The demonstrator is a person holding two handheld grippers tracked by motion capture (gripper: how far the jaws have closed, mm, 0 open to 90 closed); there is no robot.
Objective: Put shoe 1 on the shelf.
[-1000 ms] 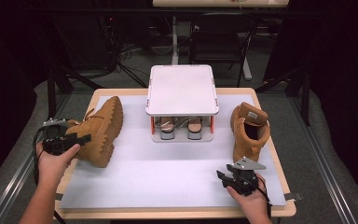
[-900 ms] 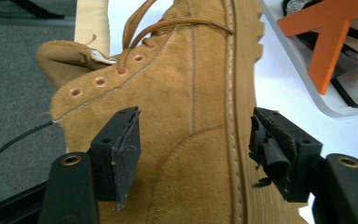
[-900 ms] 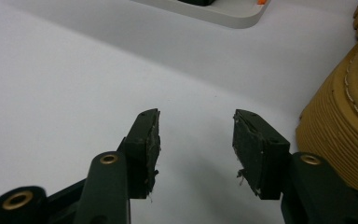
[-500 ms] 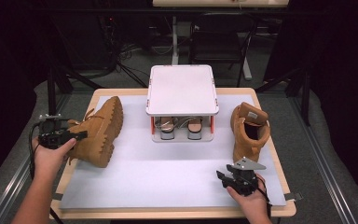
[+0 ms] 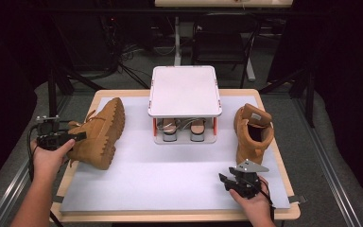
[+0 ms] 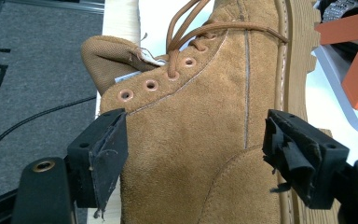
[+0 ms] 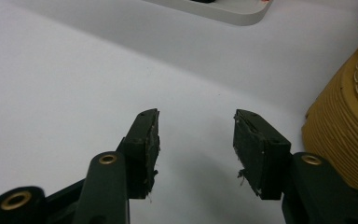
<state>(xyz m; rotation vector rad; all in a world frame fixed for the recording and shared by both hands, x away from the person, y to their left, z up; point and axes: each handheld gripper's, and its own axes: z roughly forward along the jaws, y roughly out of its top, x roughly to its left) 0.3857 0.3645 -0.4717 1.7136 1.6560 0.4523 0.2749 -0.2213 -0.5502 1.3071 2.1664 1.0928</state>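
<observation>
We see left gripper [image 6: 193,154] jaws just opened, astride tan suede lace-up boot [image 6: 200,140], toe cut off at top; right gripper [image 7: 196,144] apart, empty.

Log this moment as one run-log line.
left gripper: jaws just opened, astride left boot, pads clear | right gripper: open, empty, near right boot | rack: centre

Overhead forward-down — two close finger-level views

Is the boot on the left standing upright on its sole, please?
No, the left boot lies on its side, its ridged sole facing the rack.
</observation>
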